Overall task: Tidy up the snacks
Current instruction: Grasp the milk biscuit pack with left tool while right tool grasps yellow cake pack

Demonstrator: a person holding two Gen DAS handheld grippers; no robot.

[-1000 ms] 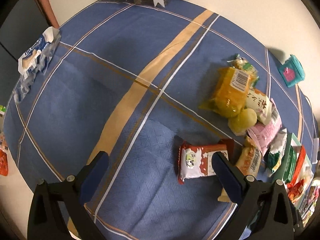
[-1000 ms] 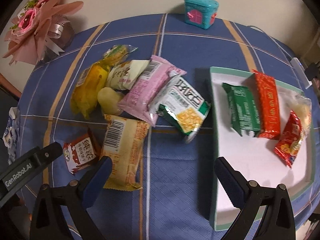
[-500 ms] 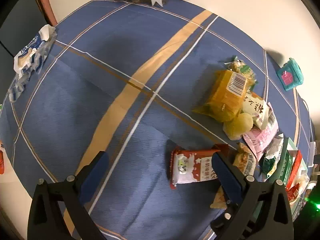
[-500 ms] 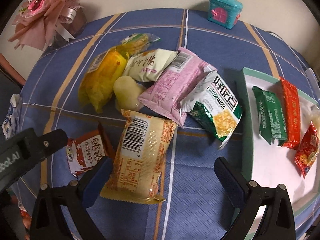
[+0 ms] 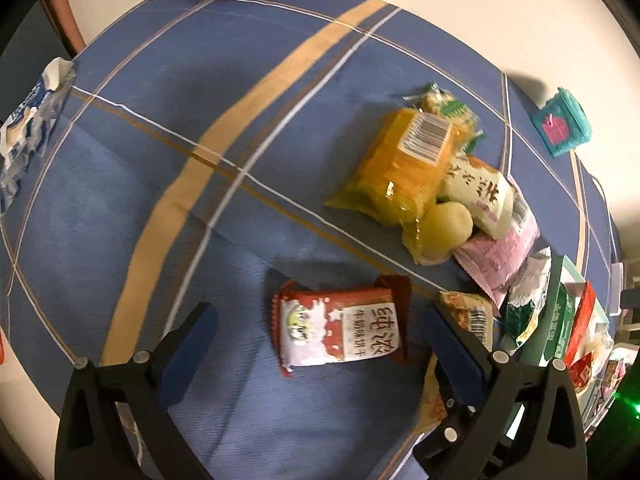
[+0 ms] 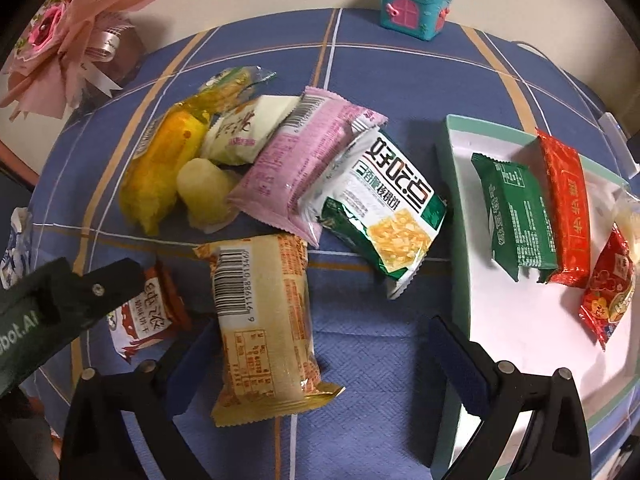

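A red and white snack packet (image 5: 340,330) lies flat on the blue cloth, between the spread fingers of my open left gripper (image 5: 320,344). My right gripper (image 6: 320,364) is open too, straddling a tan packet with a barcode (image 6: 264,320). Behind them is a pile: a yellow packet (image 6: 160,176), a cream packet (image 6: 252,132), a pink packet (image 6: 300,160) and a green and white packet (image 6: 384,208). The green-rimmed white tray (image 6: 500,320) at the right holds a green packet (image 6: 516,216), a red packet (image 6: 568,208) and a small red packet (image 6: 608,288).
A teal toy house (image 6: 416,8) stands at the far table edge. A pink bouquet (image 6: 68,36) sits at the back left. A blue and white wrapper (image 5: 28,120) lies near the left edge. The left gripper's body (image 6: 60,304) shows in the right wrist view.
Both grippers have come lower and closer to the table. The left one now brackets the red and white packet; the right one has slid left from the tray onto the tan packet.
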